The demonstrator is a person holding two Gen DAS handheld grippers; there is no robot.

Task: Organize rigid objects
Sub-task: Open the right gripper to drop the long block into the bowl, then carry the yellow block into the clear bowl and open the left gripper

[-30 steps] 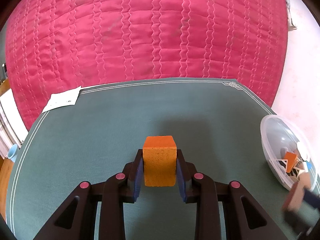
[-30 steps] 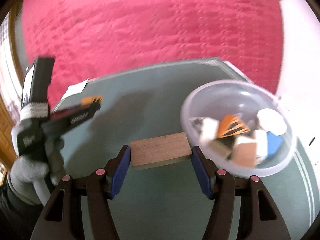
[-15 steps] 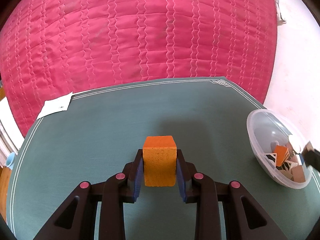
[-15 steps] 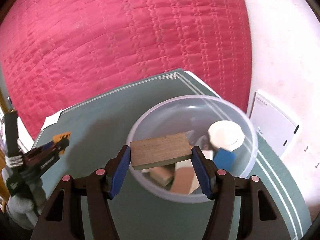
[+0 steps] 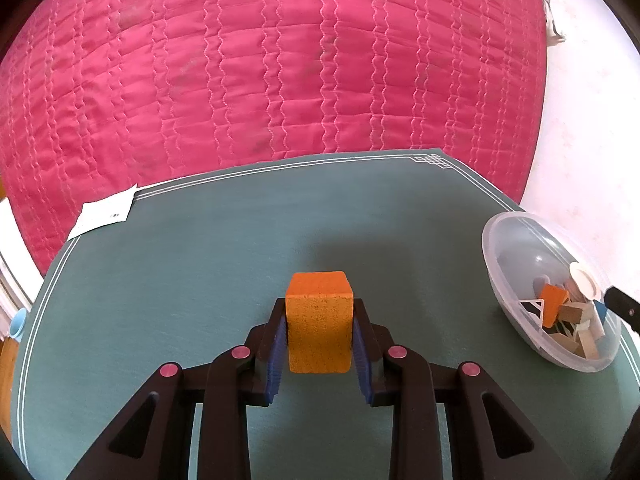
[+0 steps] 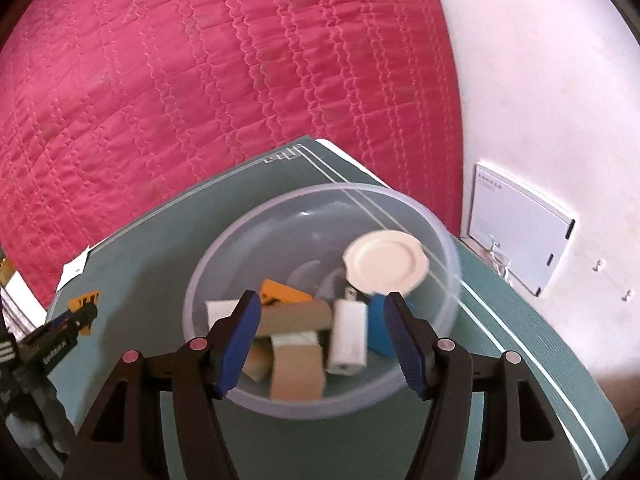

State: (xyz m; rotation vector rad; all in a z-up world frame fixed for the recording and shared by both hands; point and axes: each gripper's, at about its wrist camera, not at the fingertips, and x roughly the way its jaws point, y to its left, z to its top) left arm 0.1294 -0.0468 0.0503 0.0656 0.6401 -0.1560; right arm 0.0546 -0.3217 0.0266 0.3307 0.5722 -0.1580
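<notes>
Pink quilting backs a green mat [image 5: 200,280] where the clear bowl [image 6: 400,200] already holds several blocks, the right gripper [image 6: 322,334] spread empty above it, while the left gripper [image 5: 320,332], well apart, clamps the orange cube [image 5: 320,320], seemingly the last piece to go in.

A teal-green mat [image 5: 224,264] with thin white border lines covers the surface, and beyond its far edge spreads a quilted pink bedspread [image 5: 260,64]. On the mat's right side stands a clear plastic bowl [image 6: 224,256] — small blocks and a white disc lie heaped inside it. A white paper slip [image 5: 105,214] lies at the mat's far left corner, partly over the edge — just beside the pink quilting.
</notes>
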